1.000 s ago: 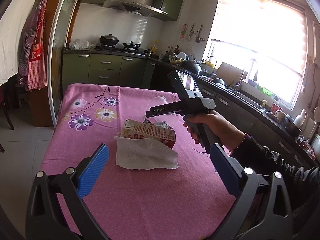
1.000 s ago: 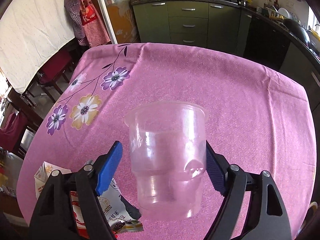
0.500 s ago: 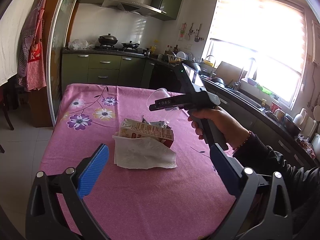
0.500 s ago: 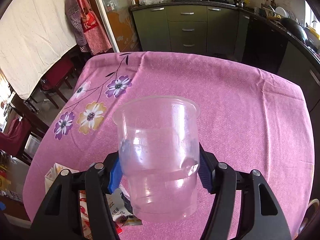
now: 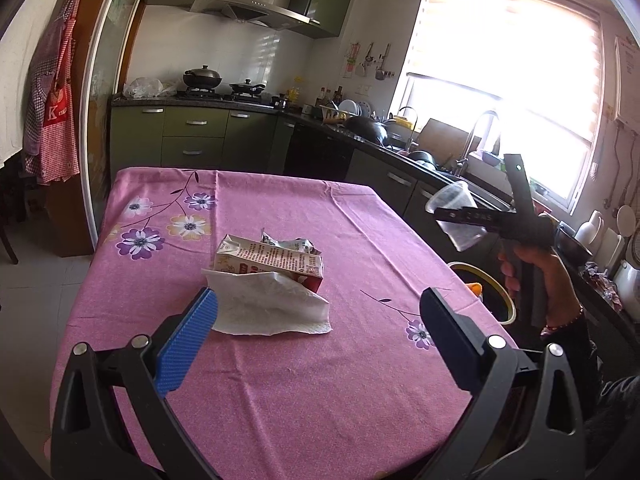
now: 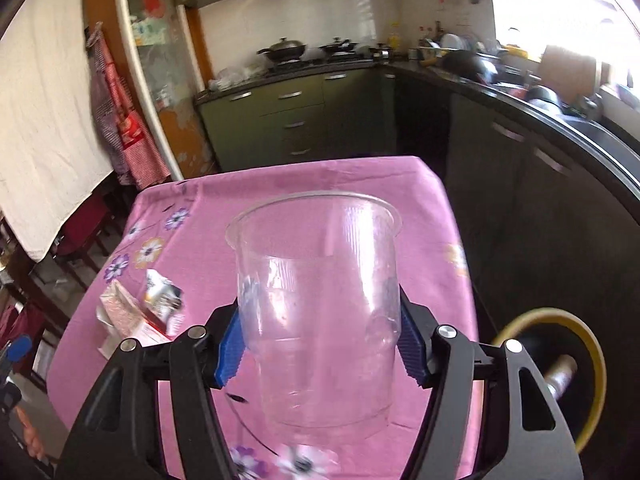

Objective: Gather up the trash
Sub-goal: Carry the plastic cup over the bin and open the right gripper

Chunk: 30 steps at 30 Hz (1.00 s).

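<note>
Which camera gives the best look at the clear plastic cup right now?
The right wrist view: the clear plastic cup fills the frame's centre, pinched between the right tongs, rim and ribbed wall visible. The left wrist view shows it only small and far off, against the bright window, above the yellow-rimmed bin.

Surface (image 5: 280, 400) under pink floral cloth. Wok (image 5: 202, 77) and pan (image 5: 247, 88) on stove. Red checked apron (image 5: 52, 120) hangs left. Kettle (image 5: 406, 120) near window.
</note>
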### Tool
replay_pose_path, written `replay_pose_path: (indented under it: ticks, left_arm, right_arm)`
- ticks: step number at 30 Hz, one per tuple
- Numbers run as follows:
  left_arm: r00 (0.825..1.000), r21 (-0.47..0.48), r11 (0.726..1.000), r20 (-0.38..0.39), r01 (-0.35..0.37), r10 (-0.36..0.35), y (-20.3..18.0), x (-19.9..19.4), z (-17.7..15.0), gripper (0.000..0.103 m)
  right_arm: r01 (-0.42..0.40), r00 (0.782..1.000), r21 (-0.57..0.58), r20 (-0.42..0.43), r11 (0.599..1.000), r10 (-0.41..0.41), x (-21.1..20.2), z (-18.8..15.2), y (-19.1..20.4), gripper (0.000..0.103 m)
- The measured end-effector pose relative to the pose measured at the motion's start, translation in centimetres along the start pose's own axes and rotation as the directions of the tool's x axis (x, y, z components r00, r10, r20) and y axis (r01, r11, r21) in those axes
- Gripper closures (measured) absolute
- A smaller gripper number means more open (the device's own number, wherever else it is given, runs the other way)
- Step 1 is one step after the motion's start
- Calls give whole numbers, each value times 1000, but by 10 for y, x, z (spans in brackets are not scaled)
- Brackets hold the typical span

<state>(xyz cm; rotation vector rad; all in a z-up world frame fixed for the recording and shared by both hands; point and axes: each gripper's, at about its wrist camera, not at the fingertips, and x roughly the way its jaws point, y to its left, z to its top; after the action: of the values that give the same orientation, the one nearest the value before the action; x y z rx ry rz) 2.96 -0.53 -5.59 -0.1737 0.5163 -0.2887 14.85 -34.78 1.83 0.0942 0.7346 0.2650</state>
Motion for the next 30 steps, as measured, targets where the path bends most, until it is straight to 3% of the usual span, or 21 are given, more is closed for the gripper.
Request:
replay_pose_path:
  ticks: [3,7,12,13,17,22,30]
  left_arm:
    - [1000,7,1000,-6,9,-9,-6,2,0,7]
    - [999,24,999,-22,26,-25,-18,9,2,7]
    - [999,66,997,-35,42,-40,-37,14,3,7]
    - [999,75,996,-36,43,-41,-40,14,3,7]
    - [999,102,994,-38,34,-30,-47,12,3,7]
    - [999,94,995,-51,20,-15,-43,17,3,7]
    - [991,32,999,-126,-38,42,-28,37,-6,7]
  right_arm:
    - [123,992,114,-1,986,-124,-24,-23,-67,39]
    - [232,972,249,-35,940,-231,-40,-46,-145,38]
    - [308,951,310,-91,900,-294,-29,-57,-203,37]
    - [317,948,308,-112,897,-297,-21,-57,-211,32]
    - [340,940,335,-154,879,-305,0,-57,-226,27]
    - [293,955,376,-73,879,-287,-24,-65,-212,24]
    - [168,978,320,66,932,-199,-87,-89,-149,19]
